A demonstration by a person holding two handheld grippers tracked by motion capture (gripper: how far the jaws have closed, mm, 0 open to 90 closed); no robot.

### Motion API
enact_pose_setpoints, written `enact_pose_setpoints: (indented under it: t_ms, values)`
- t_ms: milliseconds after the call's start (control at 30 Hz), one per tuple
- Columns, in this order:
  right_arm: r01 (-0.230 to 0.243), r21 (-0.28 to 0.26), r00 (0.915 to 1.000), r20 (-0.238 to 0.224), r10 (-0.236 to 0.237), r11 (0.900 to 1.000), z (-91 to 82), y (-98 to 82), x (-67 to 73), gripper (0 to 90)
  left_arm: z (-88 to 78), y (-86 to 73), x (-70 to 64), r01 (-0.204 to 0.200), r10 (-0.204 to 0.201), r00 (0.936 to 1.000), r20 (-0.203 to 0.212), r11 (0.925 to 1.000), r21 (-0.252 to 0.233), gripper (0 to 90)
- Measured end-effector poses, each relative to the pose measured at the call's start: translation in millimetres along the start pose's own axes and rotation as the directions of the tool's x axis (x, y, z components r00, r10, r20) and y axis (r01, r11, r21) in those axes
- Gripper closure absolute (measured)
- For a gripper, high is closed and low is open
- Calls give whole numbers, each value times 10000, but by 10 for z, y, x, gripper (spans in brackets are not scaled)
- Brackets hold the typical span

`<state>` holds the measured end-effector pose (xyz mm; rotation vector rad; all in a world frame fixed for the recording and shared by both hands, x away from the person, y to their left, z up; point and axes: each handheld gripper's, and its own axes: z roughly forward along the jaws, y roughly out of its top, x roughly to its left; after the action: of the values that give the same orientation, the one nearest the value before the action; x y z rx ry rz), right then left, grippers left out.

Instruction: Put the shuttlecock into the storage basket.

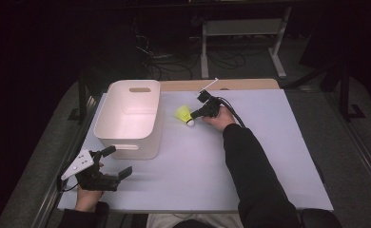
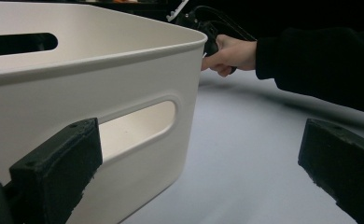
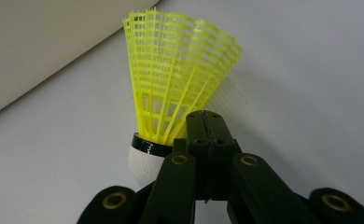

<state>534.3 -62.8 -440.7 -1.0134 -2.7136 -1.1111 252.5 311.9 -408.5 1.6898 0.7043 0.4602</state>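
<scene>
The right gripper [image 1: 196, 114] is pinching the yellow shuttlecock [image 1: 183, 114] just right of the white bin [image 1: 111, 135], so lift it gently over the rim and drop it in, while the left gripper [image 1: 118, 163] waits spread wide, holding nothing.

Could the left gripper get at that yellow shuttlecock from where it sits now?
Probably not directly: the white bin stands between the left gripper and the shuttlecock, which the right gripper, jaws shut, already meets at its skirt.

Shuttlecock [image 3: 180, 84] base partly behind gripper [image 3: 207, 122]
</scene>
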Motion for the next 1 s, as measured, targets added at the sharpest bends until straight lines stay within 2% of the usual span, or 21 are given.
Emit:
enact_pose_setpoints:
  t_ms: [600,1000]
  values:
    - [233,49,9996,-168,-232,9997,41,40,81,886,-1,0,-1,11,-11,10000,-11,10000,-14,0]
    - [414,-112,9989,-200,-417,9991,-33,58,119,886,-1,0,-1,2,-2,10000,-7,10000,-4,0]
